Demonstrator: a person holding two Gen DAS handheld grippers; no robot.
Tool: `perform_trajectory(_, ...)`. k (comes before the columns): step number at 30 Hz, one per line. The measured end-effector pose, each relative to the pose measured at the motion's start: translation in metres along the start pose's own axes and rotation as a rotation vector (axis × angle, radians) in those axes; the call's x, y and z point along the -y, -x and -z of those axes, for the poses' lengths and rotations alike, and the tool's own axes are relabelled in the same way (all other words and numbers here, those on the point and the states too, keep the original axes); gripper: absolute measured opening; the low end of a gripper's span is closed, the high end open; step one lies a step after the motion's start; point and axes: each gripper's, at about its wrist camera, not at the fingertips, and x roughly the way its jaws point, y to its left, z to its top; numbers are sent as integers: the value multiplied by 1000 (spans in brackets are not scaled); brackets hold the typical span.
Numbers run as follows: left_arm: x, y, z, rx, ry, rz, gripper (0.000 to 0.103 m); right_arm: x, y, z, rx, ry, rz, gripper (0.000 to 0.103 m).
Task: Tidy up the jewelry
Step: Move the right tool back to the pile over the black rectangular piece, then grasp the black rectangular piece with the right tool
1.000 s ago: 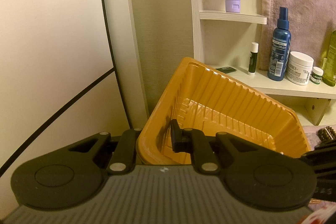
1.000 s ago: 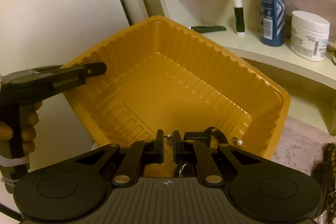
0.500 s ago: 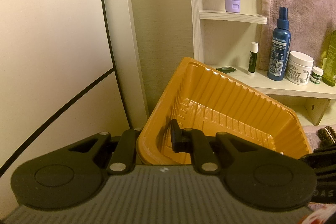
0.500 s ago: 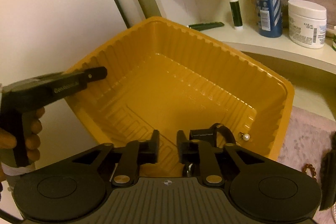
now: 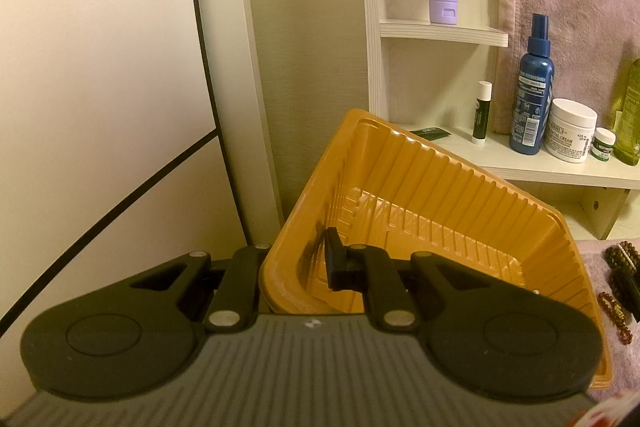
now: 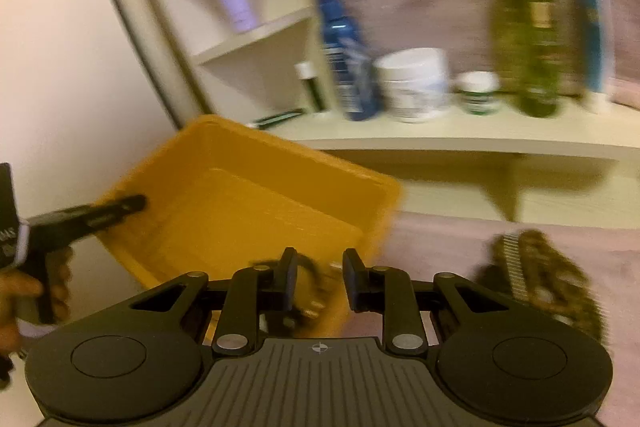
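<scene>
Right gripper (image 6: 318,279), nearest in its own view: fingers spread apart, nothing between them, poised over the near right corner of the ribbed orange plastic tray (image 6: 248,163). Something small and dark lies in that corner just beyond the fingertips; too blurred to name.

Next piece, by my judgement: the heap of dark brown beaded bracelets (image 6: 536,275) with a pale strand in it. It lies on the pink cloth (image 6: 440,239) to the right of the tray and right of the right gripper, long axis running near to far. The right hand is nearer; a short swing rightward looks needed.

Left gripper (image 5: 296,263): pinching the tray's near left wall, one finger outside, one inside, tray tipped up.

Further off, a cream shelf (image 6: 460,137) with a blue spray bottle (image 5: 532,87) and white jar (image 5: 570,131).
</scene>
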Motion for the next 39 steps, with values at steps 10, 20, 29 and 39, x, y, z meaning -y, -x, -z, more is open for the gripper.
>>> perform_trajectory(10, 0, 0, 0, 0, 0, 1, 13, 37, 31, 33, -63, -46, 130, 26)
perform_trajectory(20, 0, -1, 0, -1, -4, 1, 13, 41, 21, 38, -102, -19, 206, 35)
perform_trajectory(29, 0, -1, -1, -1, -5, 1, 13, 45, -1, 28, -110, -7, 251, 41)
perform_trajectory(39, 0, -1, -1, -2, -4, 0, 13, 57, -29, 27, -122, -16, 316, 41)
